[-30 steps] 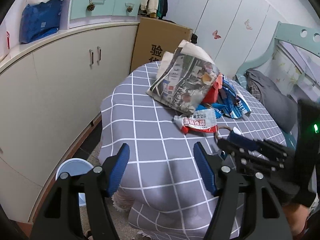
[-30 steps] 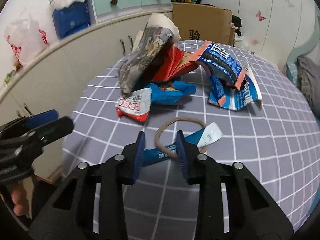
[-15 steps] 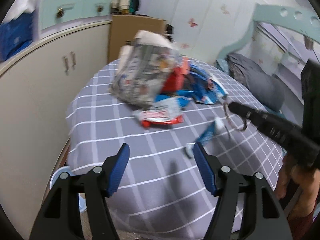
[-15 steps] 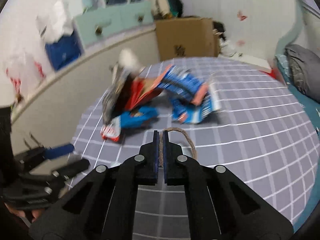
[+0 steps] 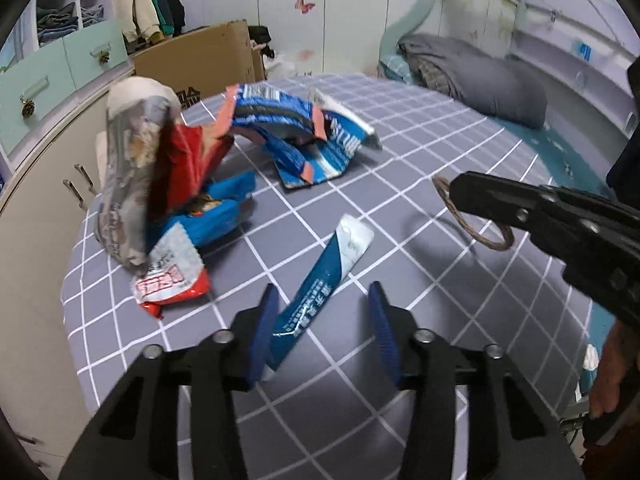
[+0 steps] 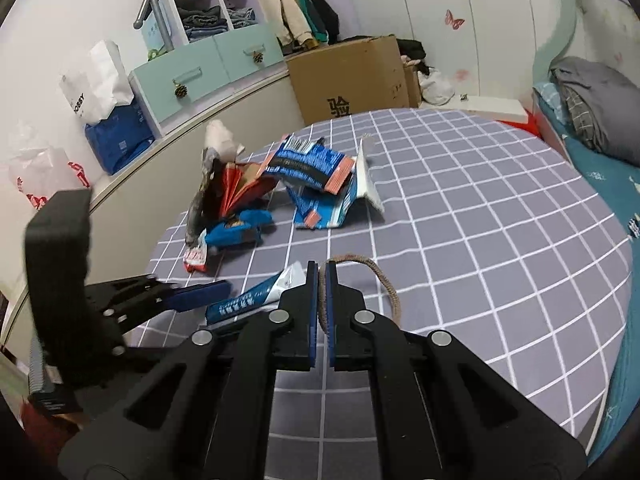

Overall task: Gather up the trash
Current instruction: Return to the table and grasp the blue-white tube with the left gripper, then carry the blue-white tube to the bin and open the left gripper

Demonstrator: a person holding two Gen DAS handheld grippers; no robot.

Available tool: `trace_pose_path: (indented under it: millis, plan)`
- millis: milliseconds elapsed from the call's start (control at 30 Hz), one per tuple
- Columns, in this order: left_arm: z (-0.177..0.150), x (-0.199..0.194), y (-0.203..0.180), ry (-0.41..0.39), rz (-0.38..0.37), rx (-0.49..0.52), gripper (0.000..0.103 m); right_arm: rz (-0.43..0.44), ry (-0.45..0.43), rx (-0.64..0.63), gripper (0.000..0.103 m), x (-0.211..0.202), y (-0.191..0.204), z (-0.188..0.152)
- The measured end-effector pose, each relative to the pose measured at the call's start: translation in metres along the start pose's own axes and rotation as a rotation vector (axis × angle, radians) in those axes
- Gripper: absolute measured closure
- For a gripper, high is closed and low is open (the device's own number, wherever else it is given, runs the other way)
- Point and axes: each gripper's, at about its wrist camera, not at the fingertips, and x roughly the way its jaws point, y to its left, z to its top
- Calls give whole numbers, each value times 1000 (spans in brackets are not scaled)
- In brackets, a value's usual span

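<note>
Trash lies scattered on the round table under its grey cloth with a white grid [image 6: 500,216]: a heap of crumpled foil snack wrappers in red, blue and newsprint grey [image 5: 168,184] fills the left of the left wrist view, a torn blue-and-white packet [image 5: 316,140] sits above centre, and a long blue-and-silver sachet [image 5: 320,292] lies flat at lower centre.

In the right wrist view, the right gripper [image 6: 322,300] is clenched on a thin brown rope loop [image 6: 384,280], which curves out to the right of the pinched pads, lifted off the cloth. The left gripper [image 5: 324,328] is released, its blue pads straddling the lower end of the sachet.

The step in hand looks like picking up that sachet. To do it well, the left pads should come down until they brush the cloth, then close across the sachet's narrow width, since a flat foil strip slips from a shallow pinch. Meanwhile the right gripper should hold firm so the loop does not drop.
</note>
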Motion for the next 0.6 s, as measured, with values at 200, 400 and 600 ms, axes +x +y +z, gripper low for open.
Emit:
trace_pose_path:
  millis: [200, 400, 600]
  plan:
    - [1, -7, 3, -36, -20, -23, 96, 27, 0, -1, 99, 1, 8, -3]
    - [-11, -43, 27, -128, -36, -124, 97, 111, -9, -2, 99, -5, 32, 3]
    - [-38, -95, 66, -229, -37, -229, 97, 212, 6, -37, 99, -6, 78, 8]
